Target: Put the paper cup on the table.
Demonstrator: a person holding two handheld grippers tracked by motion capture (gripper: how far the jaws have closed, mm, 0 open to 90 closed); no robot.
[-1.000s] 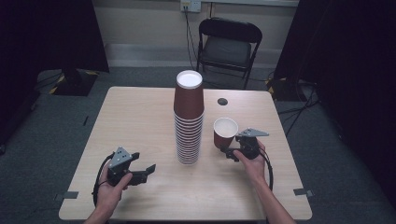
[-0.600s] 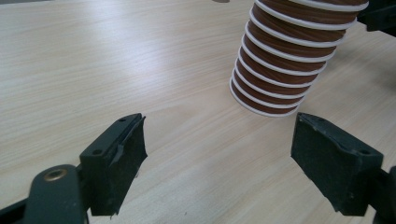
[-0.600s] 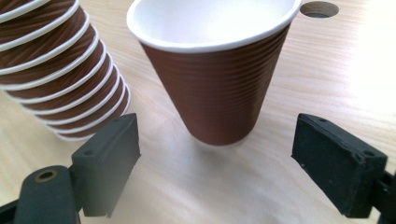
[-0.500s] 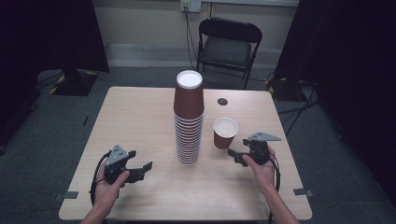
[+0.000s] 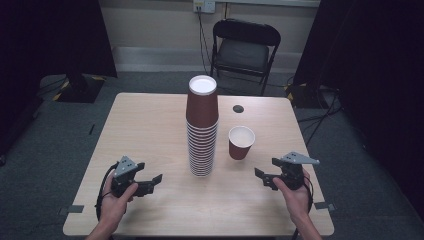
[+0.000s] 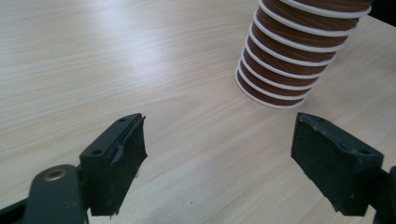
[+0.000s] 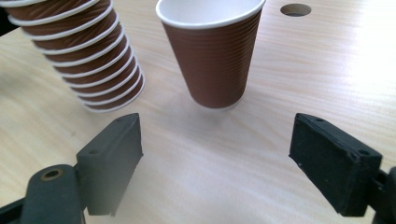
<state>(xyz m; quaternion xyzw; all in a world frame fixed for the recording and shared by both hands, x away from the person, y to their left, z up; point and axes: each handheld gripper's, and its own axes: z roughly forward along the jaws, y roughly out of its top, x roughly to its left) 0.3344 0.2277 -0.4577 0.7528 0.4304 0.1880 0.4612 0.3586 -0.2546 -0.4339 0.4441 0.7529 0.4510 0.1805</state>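
Note:
A tall stack of brown ribbed paper cups [image 5: 202, 130] stands upright at the table's middle. One single brown cup [image 5: 241, 142] stands upright just right of it, mouth up and apart from the stack. My left gripper [image 5: 152, 183] rests low near the front left, open and empty, pointing at the stack's base [image 6: 280, 79]. My right gripper [image 5: 262, 178] is open and empty near the front right, a short way in front of the single cup [image 7: 212, 56]. In the right gripper view the stack [image 7: 84, 51] stands left of that cup.
The light wooden table [image 5: 145, 125] has a small dark round hole [image 5: 238, 108] behind the single cup. A black folding chair [image 5: 243, 47] stands beyond the far edge. Dark curtains hang at both sides.
My right gripper has drawn back from the single cup toward the near edge, leaving the cup standing. The left gripper has shifted slightly toward the near left.

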